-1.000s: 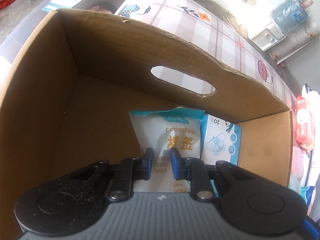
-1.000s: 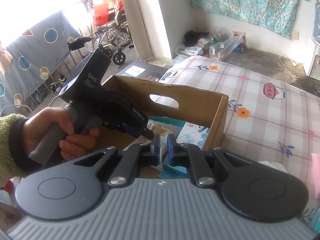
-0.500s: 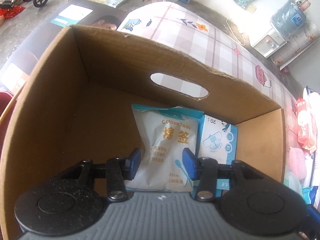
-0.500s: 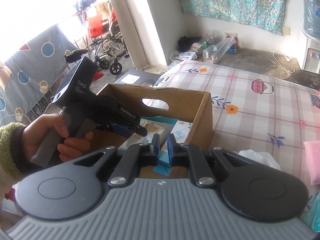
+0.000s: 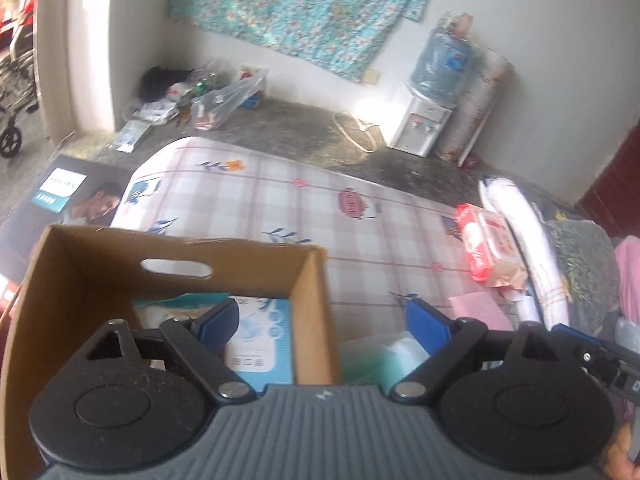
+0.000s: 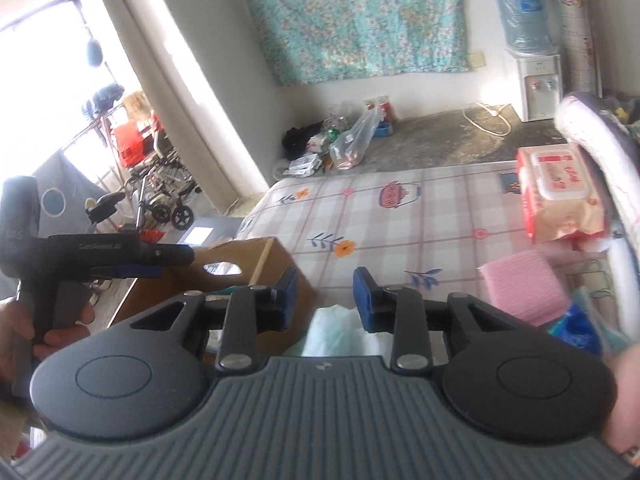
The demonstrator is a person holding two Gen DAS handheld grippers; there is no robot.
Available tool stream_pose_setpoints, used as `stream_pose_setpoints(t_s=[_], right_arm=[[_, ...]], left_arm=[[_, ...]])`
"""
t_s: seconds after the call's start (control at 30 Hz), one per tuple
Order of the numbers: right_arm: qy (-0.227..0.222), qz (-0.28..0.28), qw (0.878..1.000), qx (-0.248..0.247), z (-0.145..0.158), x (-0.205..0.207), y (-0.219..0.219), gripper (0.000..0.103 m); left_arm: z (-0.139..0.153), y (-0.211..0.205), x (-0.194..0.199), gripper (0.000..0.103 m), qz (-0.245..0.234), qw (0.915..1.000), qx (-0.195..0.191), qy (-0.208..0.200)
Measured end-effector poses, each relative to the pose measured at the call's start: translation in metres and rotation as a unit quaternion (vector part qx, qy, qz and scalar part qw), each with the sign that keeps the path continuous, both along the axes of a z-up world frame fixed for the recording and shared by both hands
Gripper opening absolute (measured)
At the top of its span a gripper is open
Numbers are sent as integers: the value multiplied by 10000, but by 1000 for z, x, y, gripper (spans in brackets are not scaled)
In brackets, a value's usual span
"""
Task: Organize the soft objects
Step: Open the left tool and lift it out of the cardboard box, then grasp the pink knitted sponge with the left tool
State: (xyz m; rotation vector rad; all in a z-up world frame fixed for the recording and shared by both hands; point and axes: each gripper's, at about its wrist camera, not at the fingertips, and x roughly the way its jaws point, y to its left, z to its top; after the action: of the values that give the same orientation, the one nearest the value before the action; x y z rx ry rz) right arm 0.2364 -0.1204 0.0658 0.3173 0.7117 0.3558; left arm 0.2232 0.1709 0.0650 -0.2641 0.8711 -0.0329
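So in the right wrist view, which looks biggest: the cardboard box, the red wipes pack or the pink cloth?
Largest to smallest, as they look there:
1. cardboard box, though part is hidden
2. red wipes pack
3. pink cloth
The pack and cloth look close in size, and the cloth lies nearer the camera, so their order is unsure.

The left gripper [image 5: 320, 322] (jaws opening, nothing between them) hangs over the cardboard box [image 5: 80, 280] holding a blue packet [image 5: 260, 344].

Matt corrugated cardboard box [image 5: 312, 300]; glossy plastic wipes pack [image 6: 560, 196]; checked cloth cover [image 5: 280, 200] (smooth).
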Motion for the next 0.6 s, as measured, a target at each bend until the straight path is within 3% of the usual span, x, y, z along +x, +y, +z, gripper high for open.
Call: stream_pose_setpoints(t_s=[0.1,0.3,0.37,0.5,0.6], right_arm=[[58,-403,9992,53,-3,1,-48,43],[608,-850,9924,645,-32,29,-134,44],[953,-892,9884,770,-51,48,-151,44],[1601,-1024,9757,1089,-91,87,-175,44],[1990,-1123,9655,1247,-121,119,-185,44]], left_arm=[[2,-51,15,96,-581,9982,122,-104],[-25,-156,54,96,-1606,9852,601,26],[-40,-183,67,92,-1817,9802,761,199],[-74,-223,96,71,-2118,9709,818,759],[-100,-241,115,67,-2223,9629,799,1301]])
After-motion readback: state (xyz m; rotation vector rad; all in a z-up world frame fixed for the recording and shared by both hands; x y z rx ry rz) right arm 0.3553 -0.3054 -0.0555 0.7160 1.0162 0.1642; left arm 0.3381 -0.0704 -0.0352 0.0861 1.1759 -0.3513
